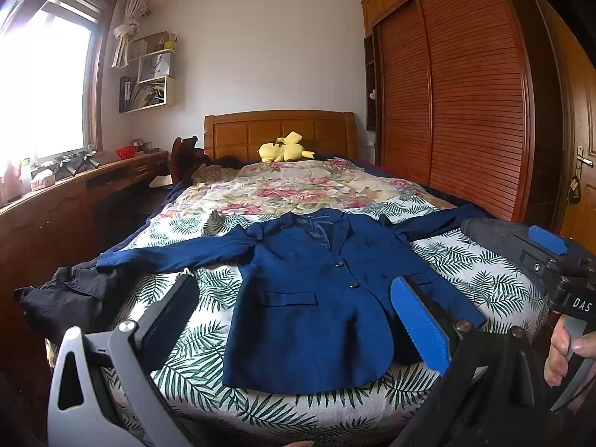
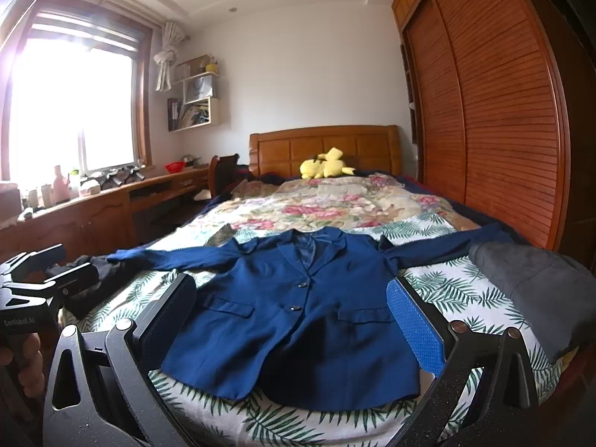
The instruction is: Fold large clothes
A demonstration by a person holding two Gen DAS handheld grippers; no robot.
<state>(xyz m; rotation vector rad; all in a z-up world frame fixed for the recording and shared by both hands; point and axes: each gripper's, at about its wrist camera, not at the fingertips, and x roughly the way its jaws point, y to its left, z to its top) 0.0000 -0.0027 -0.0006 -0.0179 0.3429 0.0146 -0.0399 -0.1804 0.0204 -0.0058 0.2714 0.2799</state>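
Note:
A navy blue blazer (image 1: 313,298) lies flat and face up on the leaf-print bedsheet (image 1: 193,350), buttoned, with both sleeves spread out to the sides. It also shows in the right wrist view (image 2: 298,320). My left gripper (image 1: 294,320) is open and empty, held above the blazer's lower half. My right gripper (image 2: 290,320) is open and empty above the blazer's hem. The right gripper's body also shows at the right edge of the left wrist view (image 1: 558,260), and the left gripper's body shows at the left edge of the right wrist view (image 2: 33,287).
A black garment (image 1: 70,294) lies at the bed's left edge by the blazer's sleeve. A grey garment (image 2: 536,290) lies at the right. A floral quilt (image 1: 290,186) and a yellow plush toy (image 1: 283,149) lie further up the bed. A wooden desk (image 1: 74,193) stands left, a wardrobe (image 1: 465,104) right.

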